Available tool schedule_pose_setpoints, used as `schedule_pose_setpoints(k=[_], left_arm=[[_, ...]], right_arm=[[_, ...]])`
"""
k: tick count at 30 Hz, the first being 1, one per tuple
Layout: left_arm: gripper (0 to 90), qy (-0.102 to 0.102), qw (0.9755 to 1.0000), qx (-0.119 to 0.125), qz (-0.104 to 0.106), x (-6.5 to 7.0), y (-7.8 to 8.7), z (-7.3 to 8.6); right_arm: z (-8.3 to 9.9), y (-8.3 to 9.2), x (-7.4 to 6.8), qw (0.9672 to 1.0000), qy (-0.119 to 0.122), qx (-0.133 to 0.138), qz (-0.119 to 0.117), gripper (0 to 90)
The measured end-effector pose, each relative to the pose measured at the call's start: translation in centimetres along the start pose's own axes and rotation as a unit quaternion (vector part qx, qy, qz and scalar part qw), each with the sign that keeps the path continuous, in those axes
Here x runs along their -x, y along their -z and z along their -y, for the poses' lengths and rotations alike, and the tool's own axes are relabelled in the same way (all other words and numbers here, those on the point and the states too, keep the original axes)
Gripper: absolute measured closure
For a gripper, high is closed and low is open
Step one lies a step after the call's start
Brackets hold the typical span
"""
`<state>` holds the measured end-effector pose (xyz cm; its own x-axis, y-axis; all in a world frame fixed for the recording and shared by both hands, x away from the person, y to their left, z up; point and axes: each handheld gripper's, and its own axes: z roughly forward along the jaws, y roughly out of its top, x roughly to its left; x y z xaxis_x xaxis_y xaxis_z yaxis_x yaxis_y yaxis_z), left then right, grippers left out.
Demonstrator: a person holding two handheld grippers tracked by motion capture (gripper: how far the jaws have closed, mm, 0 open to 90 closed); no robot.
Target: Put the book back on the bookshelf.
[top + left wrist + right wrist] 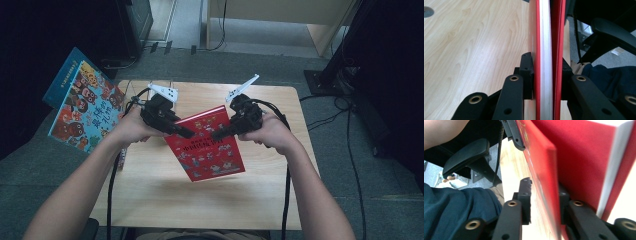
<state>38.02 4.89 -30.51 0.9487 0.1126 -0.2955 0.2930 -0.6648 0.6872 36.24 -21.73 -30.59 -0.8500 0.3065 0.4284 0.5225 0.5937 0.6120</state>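
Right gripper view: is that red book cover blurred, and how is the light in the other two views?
Right gripper view: the red book is soft and smeared near the lens, its cover print unreadable. Left gripper view: bright and even, the wood grain of the table sharp, the book's white page edge close and slightly soft. High view: dim, dark surroundings, a faint shadow under the lifted book.
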Motion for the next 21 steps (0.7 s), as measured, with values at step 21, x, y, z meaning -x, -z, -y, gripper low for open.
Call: schedule_pose_setpoints(k=[21], left_arm=[[78.8,0.028,0.9995,0.002,-0.014,-0.3,1.8,-0.5]], right_arm=[[3.0,1.2,0.7,0.9929,0.085,0.077,0.031,55.8]])
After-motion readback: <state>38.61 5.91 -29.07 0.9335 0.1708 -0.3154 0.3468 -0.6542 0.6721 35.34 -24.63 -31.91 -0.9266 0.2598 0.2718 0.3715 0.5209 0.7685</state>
